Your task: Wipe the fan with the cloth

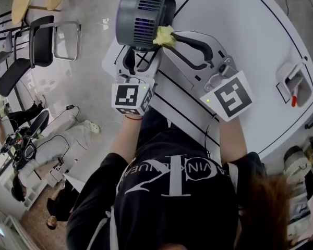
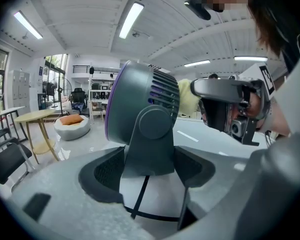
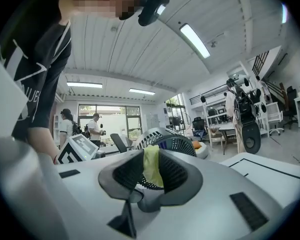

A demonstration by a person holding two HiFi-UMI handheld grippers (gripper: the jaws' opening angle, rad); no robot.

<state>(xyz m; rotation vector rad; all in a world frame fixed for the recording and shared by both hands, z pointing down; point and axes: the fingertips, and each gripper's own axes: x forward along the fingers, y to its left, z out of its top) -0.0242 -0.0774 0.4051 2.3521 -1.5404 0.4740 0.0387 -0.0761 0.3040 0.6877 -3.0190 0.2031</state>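
Surface: white black-lined table (image 1: pixel 261 46) in an open workshop.
Fan: dark grey round fan (image 1: pixel 141 12) at 12 o'clock, near the table's edge.
Left gripper (image 2: pixel 149 164): clamped on the fan's stand.
Right gripper (image 3: pixel 149 176): pinching the yellow cloth (image 1: pixel 164 35) against the fan's housing.
Risk: a hard push may tip the fan towards 9 o'clock, or the cloth may snag in its slats.

The fan (image 1: pixel 145 12) stands at your counter's (image 1: pixel 250 46) edge. In front of it, your left tongs (image 2: pixel 150 171) clasp its stand (image 2: pixel 151 134). Your right tongs (image 3: pixel 150 176) hold the cloth (image 1: pixel 164 35) against its right side.

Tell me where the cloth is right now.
The cloth is clamped in the right gripper, held at the right side of the fan, top centre of the head view. The left gripper grips the fan from below.
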